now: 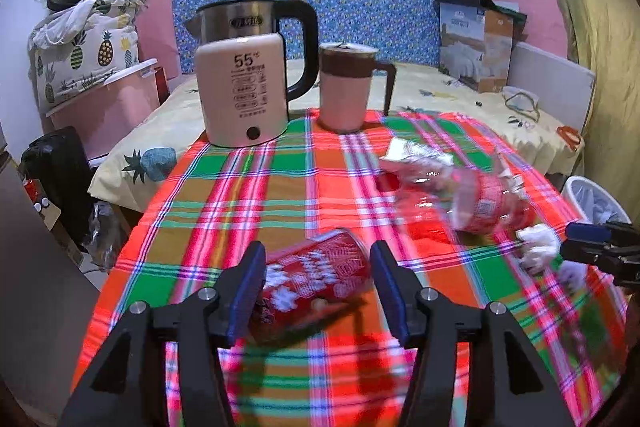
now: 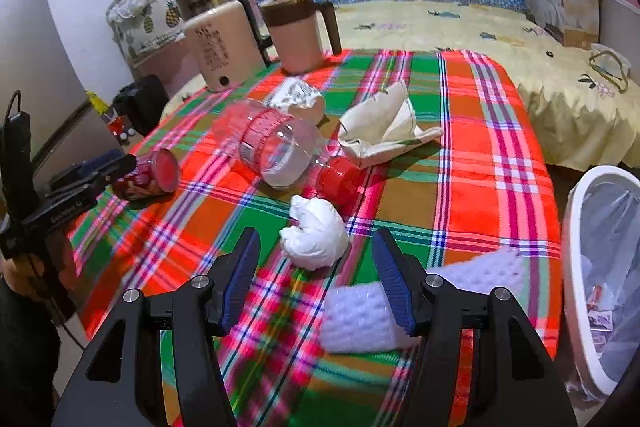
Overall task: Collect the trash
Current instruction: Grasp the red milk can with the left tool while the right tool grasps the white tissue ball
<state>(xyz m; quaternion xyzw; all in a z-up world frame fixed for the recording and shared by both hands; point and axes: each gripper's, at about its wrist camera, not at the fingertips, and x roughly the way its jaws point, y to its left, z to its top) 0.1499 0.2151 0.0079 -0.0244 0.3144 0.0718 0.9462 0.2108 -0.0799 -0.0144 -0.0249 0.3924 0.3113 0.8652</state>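
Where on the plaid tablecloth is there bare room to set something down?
Free: the far right corner of the tablecloth, beyond the cream cloth, and the left side between kettle and red can. Crowded: the middle, around the plastic bottle and tissue wad.

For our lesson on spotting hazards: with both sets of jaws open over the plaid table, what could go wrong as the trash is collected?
1. The red can lies on its side between the left gripper jaws, apparently not yet gripped; it could roll away.
2. The clear bottle also lies on its side and may roll if nudged.
3. The bin stands off the table's edge beside the right gripper; the light tissue wad could miss it.
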